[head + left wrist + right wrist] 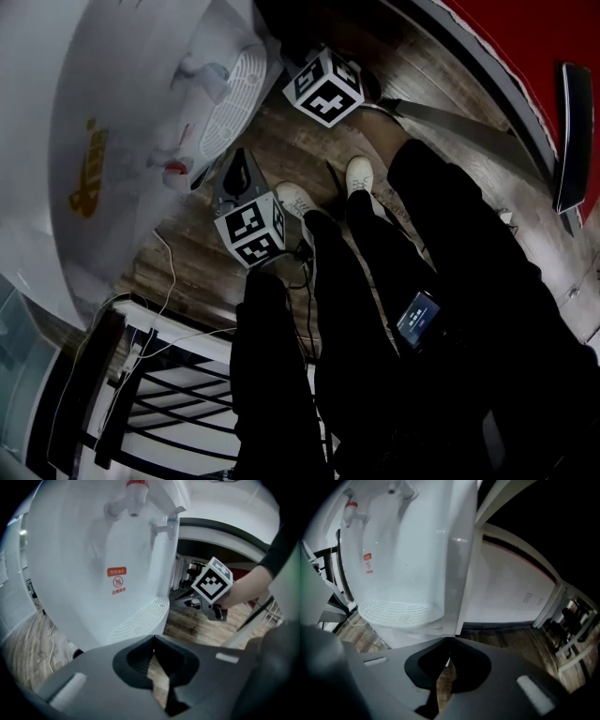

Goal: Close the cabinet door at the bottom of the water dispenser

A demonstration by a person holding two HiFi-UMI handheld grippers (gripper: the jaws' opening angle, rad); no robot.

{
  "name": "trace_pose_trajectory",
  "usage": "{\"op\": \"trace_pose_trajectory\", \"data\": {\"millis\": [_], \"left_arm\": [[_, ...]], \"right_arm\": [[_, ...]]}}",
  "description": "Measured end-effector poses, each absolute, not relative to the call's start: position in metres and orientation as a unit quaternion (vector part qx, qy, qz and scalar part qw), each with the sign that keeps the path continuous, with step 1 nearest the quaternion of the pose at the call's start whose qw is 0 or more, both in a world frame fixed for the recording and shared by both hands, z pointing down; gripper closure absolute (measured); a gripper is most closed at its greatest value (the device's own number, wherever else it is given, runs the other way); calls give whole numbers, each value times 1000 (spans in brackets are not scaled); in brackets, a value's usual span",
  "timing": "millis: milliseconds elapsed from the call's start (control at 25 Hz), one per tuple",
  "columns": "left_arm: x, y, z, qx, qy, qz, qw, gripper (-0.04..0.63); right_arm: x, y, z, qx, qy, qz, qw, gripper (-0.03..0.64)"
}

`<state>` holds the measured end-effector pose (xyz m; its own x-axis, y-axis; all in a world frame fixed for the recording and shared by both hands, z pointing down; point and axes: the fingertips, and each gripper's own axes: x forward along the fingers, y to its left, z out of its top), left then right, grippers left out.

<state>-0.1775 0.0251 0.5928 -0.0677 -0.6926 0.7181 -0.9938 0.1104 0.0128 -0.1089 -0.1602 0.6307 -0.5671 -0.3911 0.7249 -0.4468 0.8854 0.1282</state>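
The white water dispenser (pixel 112 112) fills the upper left of the head view, with a red tap (pixel 136 485) and a slotted drip tray (pixel 234 89) on its front. Only a strip of the white cabinet front (pixel 401 638) shows under the tray (pixel 396 611), and I cannot tell how the door stands. My left gripper (pixel 153 638) is shut and empty, aimed at the tray's edge (pixel 140 620). Its marker cube (pixel 251 228) sits in front of the dispenser. My right gripper (pixel 449 641) is also shut and empty, facing the dispenser's right corner. Its marker cube (pixel 323 86) is further back.
The floor is wood planks (pixel 300 150). A black-and-white metal rack (pixel 159 375) stands at the lower left, and a thin white cable (pixel 169 272) runs to it. The person's dark legs and white shoes (pixel 361 173) fill the middle and right. A white wall with a dark baseboard (pixel 506 597) lies right of the dispenser.
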Motion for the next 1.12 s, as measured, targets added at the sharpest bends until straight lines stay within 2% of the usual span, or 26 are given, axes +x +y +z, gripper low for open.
{"op": "trace_pose_trajectory", "data": {"millis": [160, 400, 640, 880, 1120], "left_arm": [[-176, 17, 559, 619, -690, 242, 287, 588], [-164, 17, 498, 614, -695, 253, 277, 588], [-155, 16, 396, 605, -728, 187, 262, 588], [-147, 29, 281, 604, -752, 160, 210, 588], [-148, 27, 164, 624, -768, 71, 129, 588]], "right_arm": [[-72, -125, 607, 269, -878, 94, 385, 617], [-42, -86, 530, 286, -879, 79, 374, 617], [-50, -78, 391, 300, -912, 109, 256, 617], [-40, -57, 277, 331, -916, 89, 207, 617], [-33, -38, 169, 371, -917, 43, 138, 617]]}}
